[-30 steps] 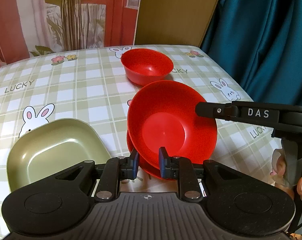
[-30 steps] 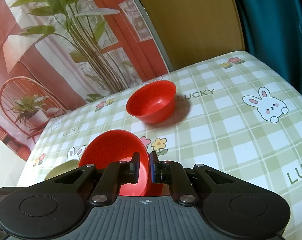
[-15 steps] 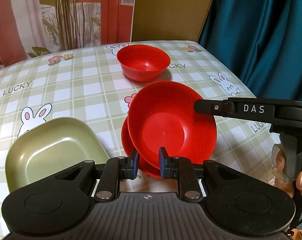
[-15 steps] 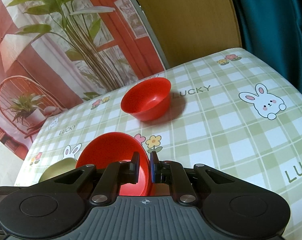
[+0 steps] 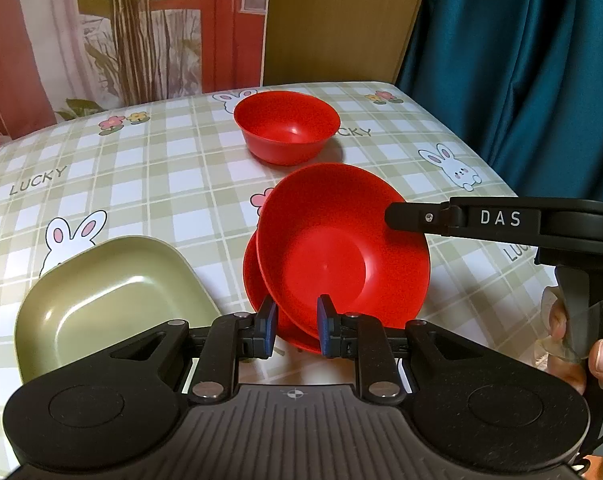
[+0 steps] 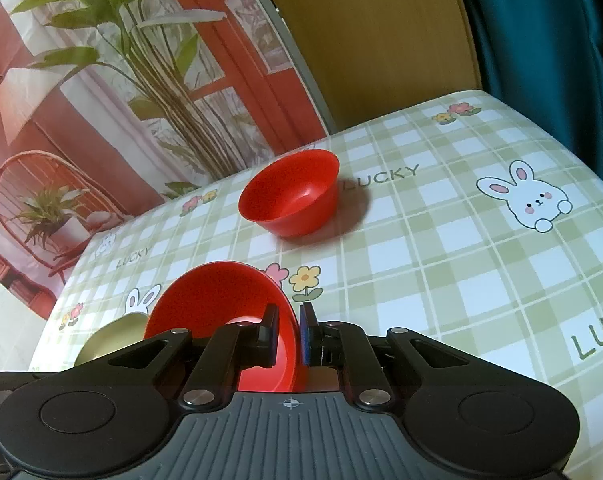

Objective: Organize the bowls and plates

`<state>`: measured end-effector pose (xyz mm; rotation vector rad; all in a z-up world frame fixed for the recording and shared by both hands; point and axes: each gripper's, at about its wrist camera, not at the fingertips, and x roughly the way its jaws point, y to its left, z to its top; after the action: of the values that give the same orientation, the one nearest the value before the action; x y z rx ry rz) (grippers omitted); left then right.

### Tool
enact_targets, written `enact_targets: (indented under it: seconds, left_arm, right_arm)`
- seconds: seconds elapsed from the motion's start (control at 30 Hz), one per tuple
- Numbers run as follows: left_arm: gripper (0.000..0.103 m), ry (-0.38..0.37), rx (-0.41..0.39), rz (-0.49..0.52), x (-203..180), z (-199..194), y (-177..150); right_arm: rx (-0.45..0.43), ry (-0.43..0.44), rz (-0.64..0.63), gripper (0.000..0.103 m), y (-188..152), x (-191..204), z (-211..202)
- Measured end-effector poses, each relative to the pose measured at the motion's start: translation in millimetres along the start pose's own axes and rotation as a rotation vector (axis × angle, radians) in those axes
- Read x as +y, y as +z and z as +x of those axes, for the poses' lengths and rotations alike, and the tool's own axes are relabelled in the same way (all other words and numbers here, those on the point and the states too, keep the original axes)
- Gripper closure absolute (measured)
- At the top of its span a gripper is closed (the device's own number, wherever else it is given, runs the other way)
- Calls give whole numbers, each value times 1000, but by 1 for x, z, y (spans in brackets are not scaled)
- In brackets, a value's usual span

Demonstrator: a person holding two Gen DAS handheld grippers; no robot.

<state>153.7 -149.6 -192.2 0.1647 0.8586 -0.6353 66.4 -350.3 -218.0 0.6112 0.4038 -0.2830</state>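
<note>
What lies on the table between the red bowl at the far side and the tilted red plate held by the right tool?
Nothing: only bare checked tablecloth separates the red bowl from the tilted red plate, shown in both wrist views.

The worktop (image 5: 149,184) wears a cloth checked in pale green and white, printed with white rabbits, small flowers and the word LUCKY. A deep bowl (image 5: 287,126) and two stacked shallow plates (image 5: 341,244) are plain bright red. The square dish (image 5: 109,300) is olive green. Both tongs (image 5: 296,320) (image 6: 288,334) are black with blue pads. The curtain (image 5: 521,60) is teal.
</note>
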Motion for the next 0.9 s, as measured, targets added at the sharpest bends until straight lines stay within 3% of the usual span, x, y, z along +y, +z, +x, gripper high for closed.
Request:
enact_targets:
  seconds: [0.57, 0.9]
  left_arm:
    - [79, 31, -17, -47, 11, -2, 2]
    - [79, 51, -110, -60, 26, -14, 20]
  right_arm:
    - [-20, -1, 5, 91, 2, -3, -3]
    - [-111, -61, -115, 86, 14, 3, -15]
